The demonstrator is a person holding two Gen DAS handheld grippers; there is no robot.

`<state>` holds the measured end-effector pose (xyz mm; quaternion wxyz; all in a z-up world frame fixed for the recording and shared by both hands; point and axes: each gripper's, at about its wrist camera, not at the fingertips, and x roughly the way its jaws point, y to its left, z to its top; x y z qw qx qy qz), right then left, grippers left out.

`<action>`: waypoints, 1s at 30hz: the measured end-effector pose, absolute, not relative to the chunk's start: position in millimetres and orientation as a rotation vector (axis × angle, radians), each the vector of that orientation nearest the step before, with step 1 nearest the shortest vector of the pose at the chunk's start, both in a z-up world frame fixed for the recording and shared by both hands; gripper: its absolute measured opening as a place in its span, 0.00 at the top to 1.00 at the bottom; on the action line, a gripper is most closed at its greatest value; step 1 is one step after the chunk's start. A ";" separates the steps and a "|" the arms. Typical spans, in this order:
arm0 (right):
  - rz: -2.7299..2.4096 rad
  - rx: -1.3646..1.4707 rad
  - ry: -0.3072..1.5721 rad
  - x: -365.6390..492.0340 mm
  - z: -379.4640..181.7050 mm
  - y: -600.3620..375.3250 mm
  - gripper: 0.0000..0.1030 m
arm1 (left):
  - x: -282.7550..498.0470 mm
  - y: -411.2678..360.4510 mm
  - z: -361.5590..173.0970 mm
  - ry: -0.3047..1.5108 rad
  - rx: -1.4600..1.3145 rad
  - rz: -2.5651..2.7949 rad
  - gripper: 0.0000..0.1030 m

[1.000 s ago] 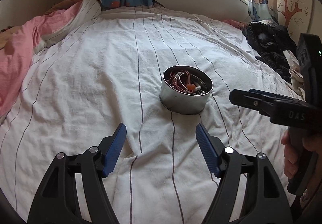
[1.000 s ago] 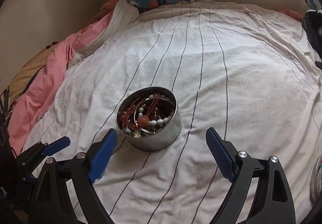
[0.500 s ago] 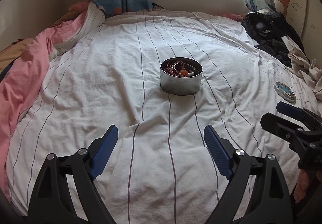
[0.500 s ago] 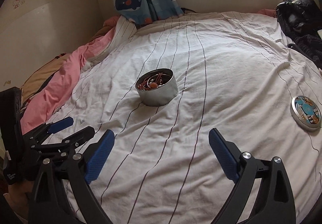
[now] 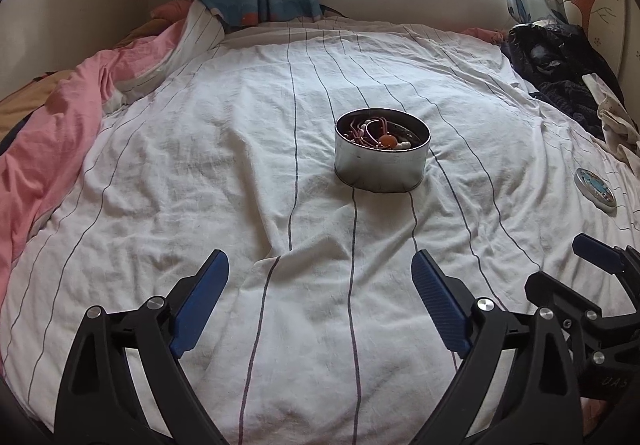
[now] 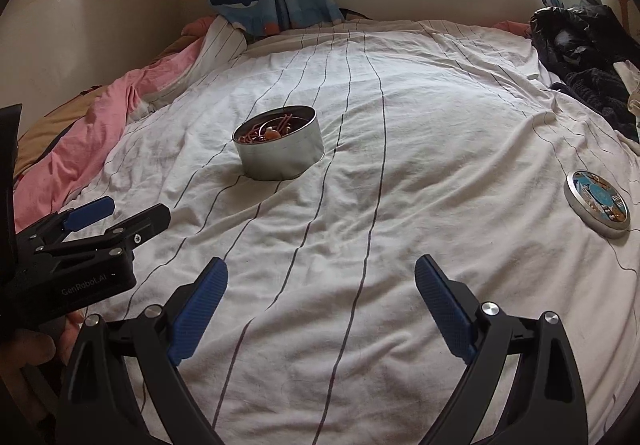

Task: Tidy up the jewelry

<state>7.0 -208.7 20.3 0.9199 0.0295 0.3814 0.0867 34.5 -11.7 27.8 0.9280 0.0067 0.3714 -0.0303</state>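
Left gripper: two blue-padded fingers spread wide, nothing btwn them, hovering over the white pinstriped bedsheet. Right gripper: same, two fingers wide apart, empty. One round silver metal tin sits mid-bed, well ahead of both, w/ a tangle of red cords and beads inside. One round flat tin lid lies apart, far right. One pink blanket at left edge.
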 end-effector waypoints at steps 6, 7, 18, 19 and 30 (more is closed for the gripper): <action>0.149 0.050 0.768 4.8 22.3 -206.2 0.10 | 33.2 -11.0 17.0 0.778 0.003 -0.069 0.12; 0.146 0.042 0.767 4.4 22.3 -204.6 0.09 | 33.7 -11.0 15.6 0.780 0.005 -0.071 0.12; 0.104 0.036 0.787 16.2 11.9 -199.5 0.09 | 38.7 -6.4 4.2 0.802 0.003 -0.046 0.10; 0.104 0.041 0.790 17.8 10.5 -198.8 0.09 | 38.6 -8.6 7.4 0.787 0.028 -0.038 0.10; 0.098 0.035 0.844 31.0 -7.6 -183.0 0.09 | 54.7 -8.3 -8.8 0.851 0.086 -0.044 0.07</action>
